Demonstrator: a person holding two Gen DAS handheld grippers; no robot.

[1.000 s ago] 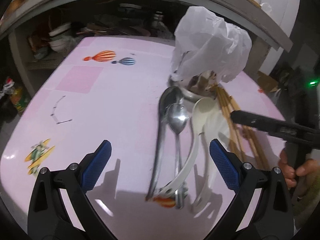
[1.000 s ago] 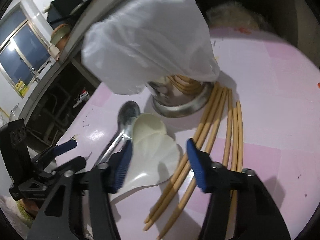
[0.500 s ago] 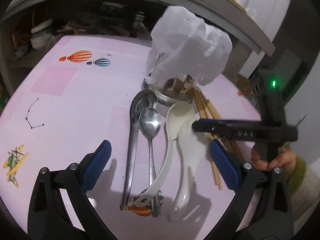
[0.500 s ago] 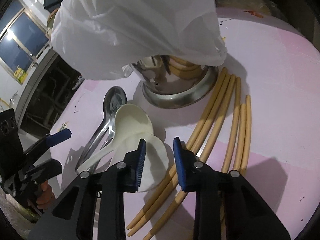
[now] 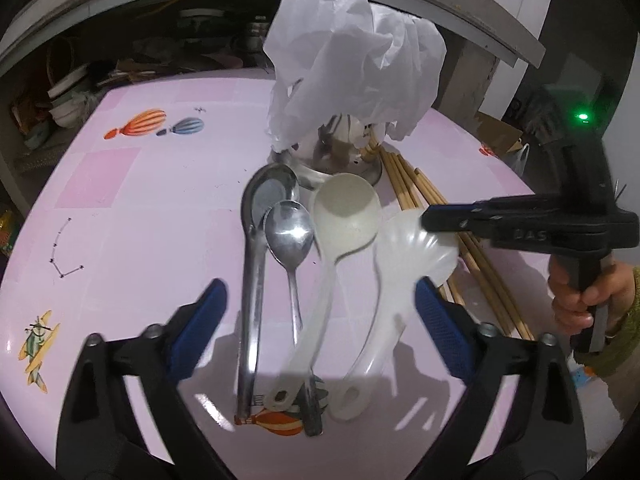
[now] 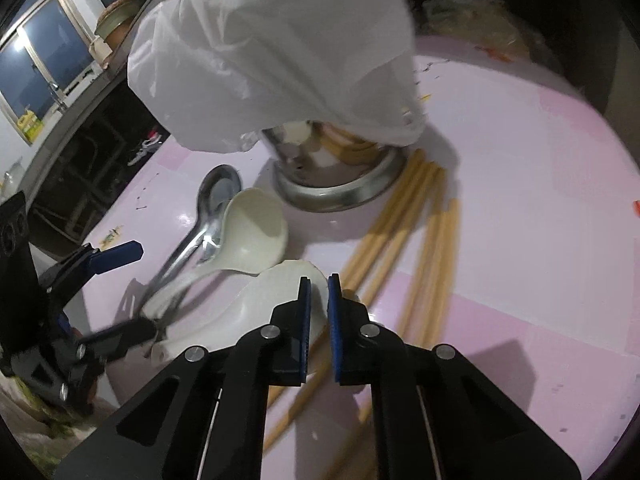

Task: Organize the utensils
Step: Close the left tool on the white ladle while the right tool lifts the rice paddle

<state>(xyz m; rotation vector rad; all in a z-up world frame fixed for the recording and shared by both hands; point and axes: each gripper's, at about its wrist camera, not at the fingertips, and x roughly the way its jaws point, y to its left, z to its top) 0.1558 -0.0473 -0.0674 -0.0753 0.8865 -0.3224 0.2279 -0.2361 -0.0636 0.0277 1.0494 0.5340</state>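
Observation:
On the pink table (image 5: pixel 160 208) lie a steel ladle (image 5: pixel 256 248), a steel spoon (image 5: pixel 290 236), a cream ladle (image 5: pixel 346 216) and a white rice paddle (image 5: pixel 400 264) side by side. My left gripper (image 5: pixel 318 326) straddles their handles; its jaws are closing and the pads touch nothing. My right gripper (image 6: pixel 319 304) is closing on the rim of the rice paddle (image 6: pixel 276 292), pads pinching its head. From the left wrist view the right gripper (image 5: pixel 436 216) reaches in from the right. Wooden chopsticks (image 6: pixel 432 240) lie loose beside the paddle.
A steel utensil holder (image 5: pixel 340 160) stands behind the spoons, draped with a white plastic bag (image 5: pixel 352 60). A cluttered shelf (image 5: pixel 120 68) runs along the table's far edge. A hand (image 5: pixel 576 300) grips the right tool at the table's right side.
The right jaws have narrowed from wide apart to a thin gap on the paddle's rim. The left gripper has drawn closer over the utensil handles, its fingers slightly nearer each other.

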